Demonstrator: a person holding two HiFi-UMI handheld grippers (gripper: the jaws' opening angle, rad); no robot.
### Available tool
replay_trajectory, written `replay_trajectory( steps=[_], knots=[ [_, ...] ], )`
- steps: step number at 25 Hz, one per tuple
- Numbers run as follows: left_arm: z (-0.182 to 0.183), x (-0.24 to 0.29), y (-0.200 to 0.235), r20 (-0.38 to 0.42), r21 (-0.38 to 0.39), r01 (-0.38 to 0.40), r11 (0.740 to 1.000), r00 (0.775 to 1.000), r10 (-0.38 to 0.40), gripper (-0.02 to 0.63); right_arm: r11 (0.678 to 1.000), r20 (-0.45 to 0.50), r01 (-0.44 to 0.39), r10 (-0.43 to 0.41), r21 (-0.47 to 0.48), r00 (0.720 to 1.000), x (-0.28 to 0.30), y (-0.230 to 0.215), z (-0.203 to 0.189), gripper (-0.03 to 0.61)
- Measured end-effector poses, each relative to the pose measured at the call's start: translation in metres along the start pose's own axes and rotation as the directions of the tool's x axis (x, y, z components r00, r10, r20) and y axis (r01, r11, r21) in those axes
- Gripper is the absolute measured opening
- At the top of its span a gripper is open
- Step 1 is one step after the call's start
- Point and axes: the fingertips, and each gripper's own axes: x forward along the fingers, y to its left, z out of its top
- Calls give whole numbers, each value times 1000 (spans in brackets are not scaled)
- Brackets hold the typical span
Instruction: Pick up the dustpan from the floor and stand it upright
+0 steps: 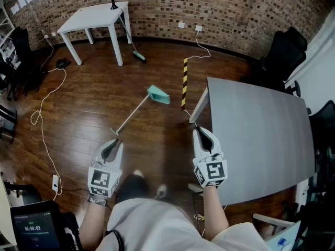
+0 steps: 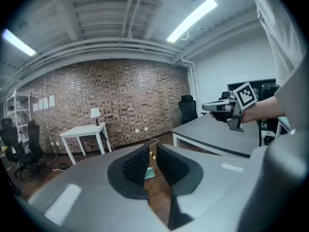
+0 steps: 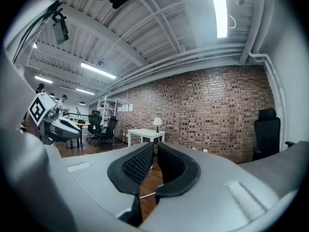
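The dustpan (image 1: pixel 158 94) was seen lying flat on the wood floor, just left of the grey table (image 1: pixel 261 140). Its thin handle (image 1: pixel 128 118) ran back from the teal pan towards the person. The left gripper (image 1: pixel 111 148), held just short of the handle's end, and the right gripper (image 1: pixel 203 136), by the table's left edge, were both clenched on nothing. A slip was judged likely if the slim handle were pinched at its tip, since the pan's weight could swing it against the table.
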Motion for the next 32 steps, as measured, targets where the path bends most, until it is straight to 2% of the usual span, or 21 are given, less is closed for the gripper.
replay_trajectory(
  steps=[5, 10, 13, 19, 23, 26, 30, 32],
  knots=[
    [11, 51, 23, 26, 33, 9, 999, 1000, -10, 25, 1000, -22, -28, 28, 2, 999, 52, -5, -12, 40],
    [15, 121, 85, 56, 14, 5, 1000, 998, -6, 25, 1000, -34, -26, 26, -10, 999, 124, -17, -2, 40],
    [26, 166, 120, 53, 39, 21, 999, 998, -23, 25, 1000, -33, -2, 2, -2, 999, 168, -31, 12, 40],
    [64, 243, 172, 96, 76, 84, 994, 991, -91, 25, 997, -49, 74, -73, 27, 996, 250, -56, 27, 38],
    [76, 279, 196, 106, 49, 95, 994, 989, -100, 25, 997, -71, 67, -65, 24, 995, 291, -62, 26, 38],
    [70, 299, 199, 78, 23, 95, 995, 992, -96, 25, 998, -93, 55, -52, 30, 994, 310, -72, 18, 38],
    [43, 328, 196, -38, 46, 99, 994, 994, -98, 25, 1000, -135, 13, -11, 11, 991, 337, -83, 4, 38],
    [26, 340, 194, -76, 3, 110, 994, 991, -110, 25, 999, -171, -33, 29, -25, 985, 355, -86, -7, 38]
  ],
)
